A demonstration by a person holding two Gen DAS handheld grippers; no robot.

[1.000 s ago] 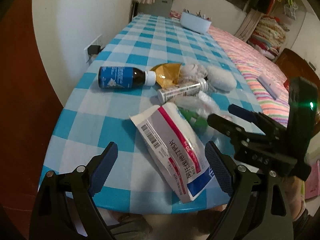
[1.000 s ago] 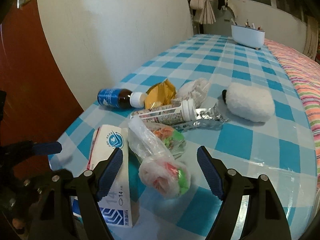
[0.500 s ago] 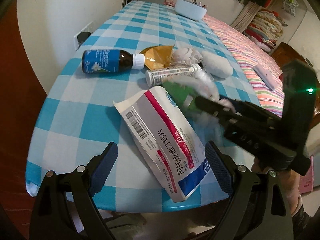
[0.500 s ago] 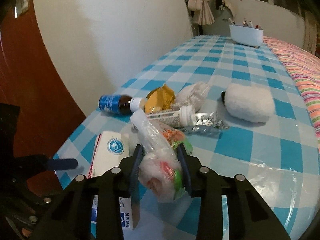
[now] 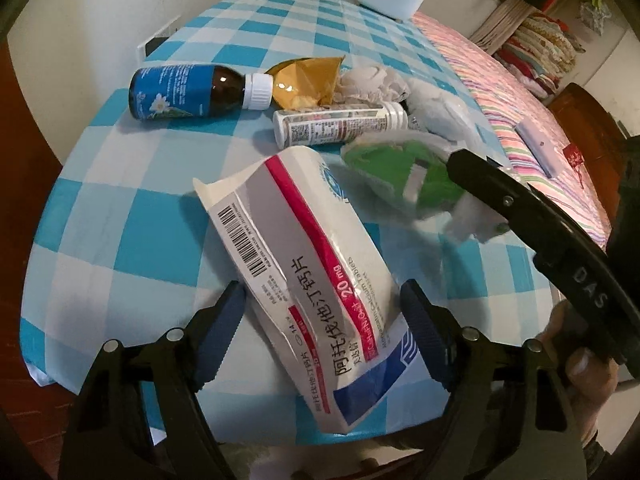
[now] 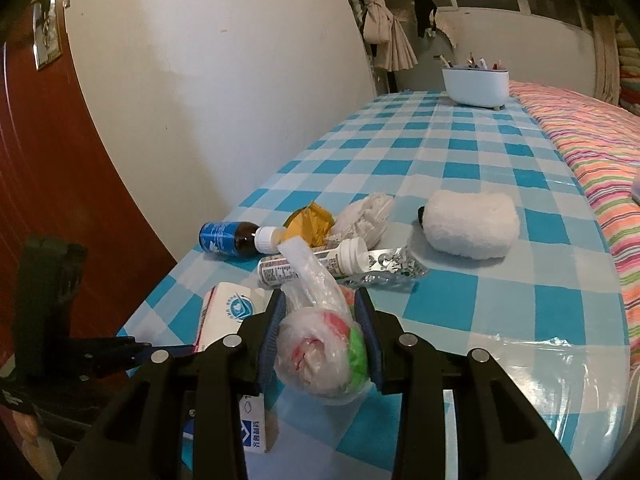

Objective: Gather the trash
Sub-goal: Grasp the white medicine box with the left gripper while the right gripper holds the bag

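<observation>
The right tool (image 6: 320, 334) is clenching a plastic trash bag (image 6: 318, 354) above the bench (image 6: 460, 160) near its front edge. The left tool (image 5: 320, 336) is gaping wide around a medicine box (image 5: 304, 256) overhanging that edge, while the bench beyond the clutter is lying open.

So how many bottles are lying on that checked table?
2, both on their sides: a brown bottle with a blue label by the wall-side edge, and a white bottle just beside it. None seem hidden.

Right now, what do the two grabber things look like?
Both are black plastic claws. The left gripper has two angled arms with silver round bolts and dark blue ridged pads on its fingertips. The right gripper matches it: black arms, silver bolts, blue pads. Seen from the left camera, its black body carries pale letters reading DAS.
</observation>
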